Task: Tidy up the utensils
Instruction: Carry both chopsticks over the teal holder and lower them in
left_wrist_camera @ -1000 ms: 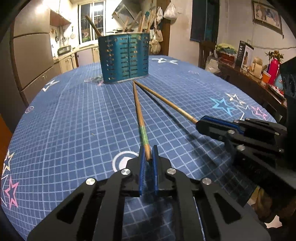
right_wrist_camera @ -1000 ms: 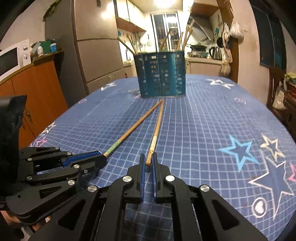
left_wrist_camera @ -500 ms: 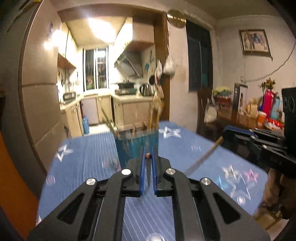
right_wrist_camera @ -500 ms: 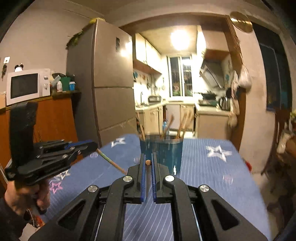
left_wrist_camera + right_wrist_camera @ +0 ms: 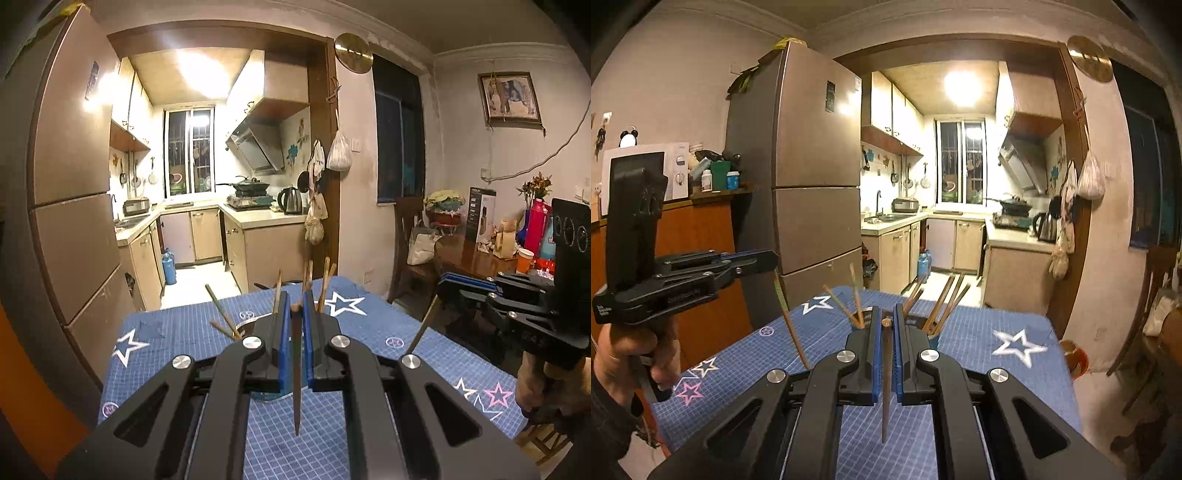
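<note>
My left gripper (image 5: pixel 295 308) is shut on a wooden chopstick (image 5: pixel 296 387) that hangs down, tip above the blue tablecloth. My right gripper (image 5: pixel 885 323) is shut on a second chopstick (image 5: pixel 885 387), also hanging down. Both are raised above the table. The blue utensil holder (image 5: pixel 266 394) stands behind the left fingers, mostly hidden, with several chopsticks (image 5: pixel 325 284) sticking out. In the right wrist view the holder's chopsticks (image 5: pixel 942 302) show behind the fingers. The right gripper shows in the left view (image 5: pixel 448 291), its chopstick (image 5: pixel 423 328) slanting down; the left gripper shows in the right view (image 5: pixel 768 258).
The table (image 5: pixel 177 332) has a blue gridded cloth with stars. A tall fridge (image 5: pixel 812 166) stands at the left. A chair (image 5: pixel 406 251) and a cluttered side table (image 5: pixel 476 258) are at the right. The kitchen lies beyond the table's far edge.
Both grippers lifted their chopsticks off the table and tilted up. The chopsticks, flat a second ago, now hang down from the jaws. The holder now sits closer beneath the grippers.
</note>
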